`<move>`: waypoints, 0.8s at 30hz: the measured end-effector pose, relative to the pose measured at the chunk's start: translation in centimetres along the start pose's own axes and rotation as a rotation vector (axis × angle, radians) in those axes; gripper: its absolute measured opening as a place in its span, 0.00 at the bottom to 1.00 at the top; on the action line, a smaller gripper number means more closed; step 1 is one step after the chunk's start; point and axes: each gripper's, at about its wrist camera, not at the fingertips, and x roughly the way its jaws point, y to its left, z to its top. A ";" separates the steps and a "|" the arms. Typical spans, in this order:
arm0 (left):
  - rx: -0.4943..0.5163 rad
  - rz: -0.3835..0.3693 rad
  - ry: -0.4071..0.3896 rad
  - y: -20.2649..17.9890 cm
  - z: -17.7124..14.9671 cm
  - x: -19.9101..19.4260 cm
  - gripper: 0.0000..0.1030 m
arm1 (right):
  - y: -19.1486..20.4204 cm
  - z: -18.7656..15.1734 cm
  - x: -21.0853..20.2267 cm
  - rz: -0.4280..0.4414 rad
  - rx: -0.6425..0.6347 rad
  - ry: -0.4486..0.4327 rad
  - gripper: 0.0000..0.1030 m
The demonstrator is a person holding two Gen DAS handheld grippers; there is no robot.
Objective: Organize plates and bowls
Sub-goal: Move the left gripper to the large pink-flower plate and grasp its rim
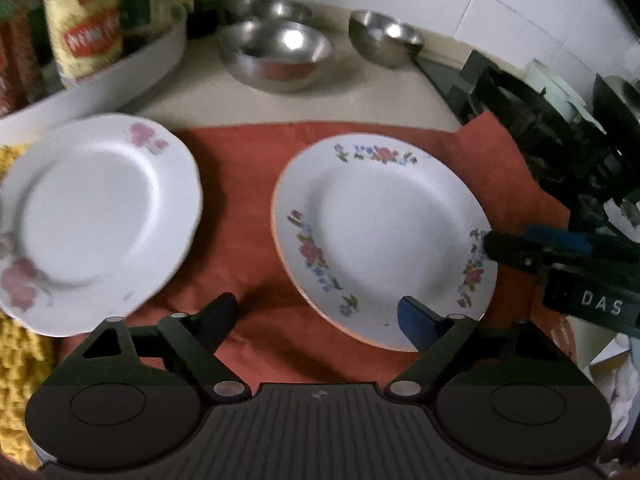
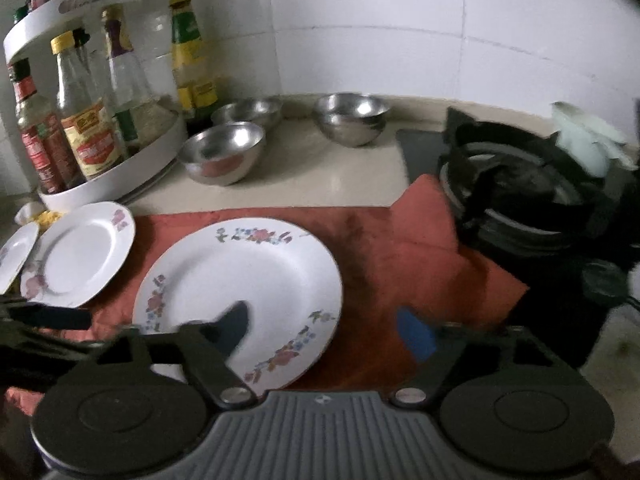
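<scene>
Plates: 2 on red cloth (image 1: 248, 184), floral plate (image 1: 384, 232) between left gripper (image 1: 320, 320) and right gripper (image 2: 324, 332), both jaws apart, gripping nothing.

Dim kitchen light, fisheye warp w/ dark corners.
Motion blur on left plate (image 1: 96, 220) & bottles (image 1: 82, 20); glare spots in steel bowls (image 2: 222, 152); soft shadows on red cloth (image 1: 248, 184).

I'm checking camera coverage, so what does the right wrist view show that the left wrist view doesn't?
Only the right wrist view shows the third small plate at far left and the rack's upper tier. Only the left wrist view shows the yellow cloth. Both show the flowered plate, the pink-rose plate, three steel bowls, the red cloth and the stove burner.
</scene>
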 end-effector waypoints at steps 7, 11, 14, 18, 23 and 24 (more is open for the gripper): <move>0.008 0.031 0.002 -1.4 1.4 1.6 0.91 | -1.1 0.6 3.0 0.137 -0.019 0.085 0.51; 0.013 -0.001 0.001 -2.1 2.0 2.1 0.92 | -2.1 1.3 4.7 0.212 -0.021 0.124 0.51; -0.010 -0.012 0.001 -2.1 2.4 2.5 0.95 | -3.2 1.4 5.9 0.260 -0.001 0.155 0.50; -0.036 -0.007 -0.004 -1.6 2.8 2.6 0.95 | -4.0 1.9 6.3 0.305 -0.019 0.158 0.50; -0.012 0.011 -0.003 -2.5 3.3 3.4 0.99 | -4.2 2.3 6.7 0.362 -0.048 0.171 0.48; -0.021 0.009 -0.003 -2.5 3.4 3.4 0.99 | -4.3 2.3 6.8 0.366 -0.061 0.165 0.46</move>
